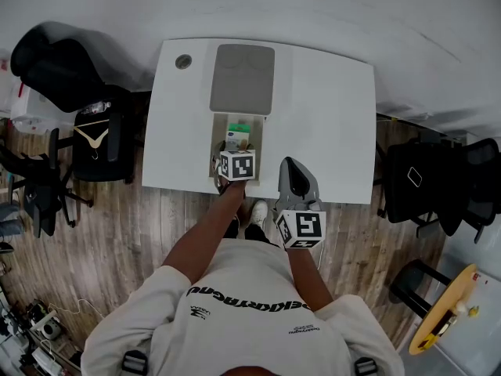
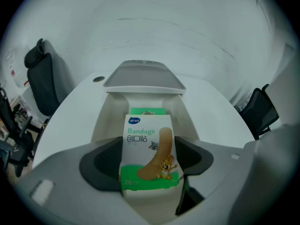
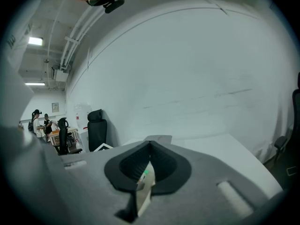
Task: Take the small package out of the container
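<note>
Left gripper point(image 2: 149, 159) clamps small package point(image 2: 148, 150) by its sides; container point(image 2: 108, 110) walls flank it closely. Right gripper point(image 3: 149, 150) closed, empty, at table point(image 1: 329, 116) near edge.

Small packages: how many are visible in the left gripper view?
2. A bandage box is gripped by the left gripper; a green-topped package stands behind it inside the open container. Others may be hidden behind them.

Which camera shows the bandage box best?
The left gripper view: the bandage box fills its centre, front-on, clamped in the left gripper, print legible. The head view shows a small part; the right gripper view, at most a sliver.
</note>
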Motion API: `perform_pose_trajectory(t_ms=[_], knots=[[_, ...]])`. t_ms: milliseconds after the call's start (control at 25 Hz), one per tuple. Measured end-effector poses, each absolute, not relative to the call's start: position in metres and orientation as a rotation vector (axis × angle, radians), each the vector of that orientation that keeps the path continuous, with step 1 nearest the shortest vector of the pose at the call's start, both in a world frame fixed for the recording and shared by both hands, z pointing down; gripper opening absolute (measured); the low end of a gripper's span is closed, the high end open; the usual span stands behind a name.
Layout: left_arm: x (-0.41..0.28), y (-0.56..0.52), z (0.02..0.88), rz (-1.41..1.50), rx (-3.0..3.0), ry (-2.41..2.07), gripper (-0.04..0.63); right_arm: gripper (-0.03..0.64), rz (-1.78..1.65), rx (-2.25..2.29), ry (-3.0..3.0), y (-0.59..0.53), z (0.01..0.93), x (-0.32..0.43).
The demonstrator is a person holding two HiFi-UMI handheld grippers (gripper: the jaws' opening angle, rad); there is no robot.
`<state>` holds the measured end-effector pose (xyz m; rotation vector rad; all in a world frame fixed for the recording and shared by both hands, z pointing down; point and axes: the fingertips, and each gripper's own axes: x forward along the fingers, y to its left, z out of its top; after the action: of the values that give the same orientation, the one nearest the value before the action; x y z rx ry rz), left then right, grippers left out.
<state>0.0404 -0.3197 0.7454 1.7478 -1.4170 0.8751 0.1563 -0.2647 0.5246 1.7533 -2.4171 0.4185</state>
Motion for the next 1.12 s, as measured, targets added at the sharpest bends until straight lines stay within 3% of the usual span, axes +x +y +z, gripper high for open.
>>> perform_pose_trajectory(t_ms=[1120], knots=[[0.04,-0.282,0.639,0.592,1.928,-1.476,0.356,-0.002,0.345,1.764,-2.46,-0.22,0.49,0.152]])
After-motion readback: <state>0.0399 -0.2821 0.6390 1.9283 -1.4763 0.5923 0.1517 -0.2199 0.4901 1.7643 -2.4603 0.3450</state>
